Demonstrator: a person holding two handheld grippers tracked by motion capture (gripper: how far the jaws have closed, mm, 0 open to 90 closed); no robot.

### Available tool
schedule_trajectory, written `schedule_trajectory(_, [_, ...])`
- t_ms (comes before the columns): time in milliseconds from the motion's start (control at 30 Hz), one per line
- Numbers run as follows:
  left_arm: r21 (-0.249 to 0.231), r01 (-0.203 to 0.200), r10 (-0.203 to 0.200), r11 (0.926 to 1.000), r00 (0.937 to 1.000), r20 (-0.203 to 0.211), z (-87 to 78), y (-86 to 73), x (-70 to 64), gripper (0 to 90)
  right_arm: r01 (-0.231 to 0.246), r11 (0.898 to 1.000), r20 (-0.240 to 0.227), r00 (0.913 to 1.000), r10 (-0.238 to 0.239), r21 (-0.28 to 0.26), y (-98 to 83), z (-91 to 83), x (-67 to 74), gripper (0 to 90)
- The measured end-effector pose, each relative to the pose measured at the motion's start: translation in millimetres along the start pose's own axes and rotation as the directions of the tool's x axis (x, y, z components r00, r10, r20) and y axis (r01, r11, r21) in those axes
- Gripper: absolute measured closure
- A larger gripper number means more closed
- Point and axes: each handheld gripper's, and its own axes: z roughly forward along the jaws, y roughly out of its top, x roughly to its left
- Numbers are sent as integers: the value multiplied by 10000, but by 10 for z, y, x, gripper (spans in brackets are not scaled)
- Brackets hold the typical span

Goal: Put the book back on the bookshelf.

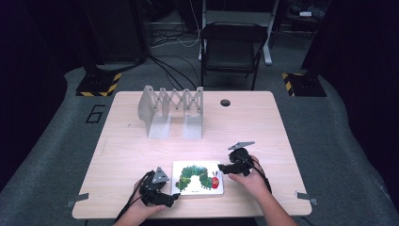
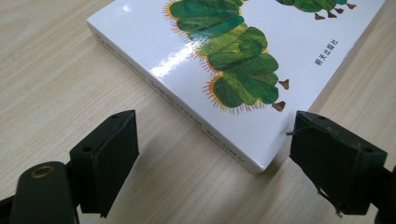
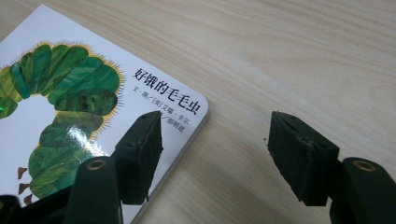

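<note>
Looks like a lab or recording studio setup, not anyone's home

Light wooden table [image 1: 141,141] sits alone on grey carpet [image 1: 329,132], with black curtains [image 1: 362,42] all around. Yellow-and-black hazard tape marks the stand bases [image 1: 99,84], loose cables [image 1: 169,37] run across the floor, a folding chair [image 1: 233,47] is parked behind, and there's a number "6" [image 1: 96,113] marked on the floor.

White book [image 1: 197,178] — green caterpillar, red head — on pale woodgrain table [image 1: 131,141].
</note>
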Motion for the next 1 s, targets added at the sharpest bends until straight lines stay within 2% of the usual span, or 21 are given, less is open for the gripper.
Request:
schedule_trajectory(67, [96, -134, 134, 9999, 9999, 49, -7, 2, 1, 153, 121, 9999, -73, 9999, -120, 120, 13, 32, 18, 351])
schedule_trajectory(167, [52, -70, 70, 10000, 10000, 50, 6, -11, -15, 154, 94, 9998, -99, 9999, -93, 153, 21, 55, 28, 351])
schedule_trajectory(300, [162, -203, 203, 9997, 9998, 30, 29, -20, -33, 153, 106, 9996, -237, 9997, -99, 266, 36, 92, 30, 351])
schedule_trajectory(333, [124, -309, 309, 9994, 9995, -49, 35, -20, -43, 153, 7, 9996, -280, 9996, 1, 290, 40, 98, 39, 350])
schedule_trajectory(400, [62, -239, 239, 9997, 9997, -5, 45, -23, -63, 155, 61, 9994, -305, 9995, -50, 340, 50, 115, 40, 349])
schedule_trajectory(733, [-42, -478, 477, 9988, 9983, -333, 73, -32, -105, 152, -66, 9992, -603, 9981, 90, 390, 97, 196, 87, 347])
schedule_trajectory(767, [-49, -516, 514, 9987, 9981, -326, 75, -30, -105, 151, 30, 9992, -642, 9979, -4, 407, 100, 201, 84, 347])
schedule_trajectory(933, [-110, -641, 638, 9979, 9976, -256, 91, -24, -112, 150, -167, 9989, -762, 9969, 199, 431, 110, 224, 96, 341])
schedule_trajectory(1000, [-127, -638, 634, 9979, 9976, -292, 96, -24, -122, 148, 5, 9992, -812, 9967, 27, 400, 111, 234, 87, 339])
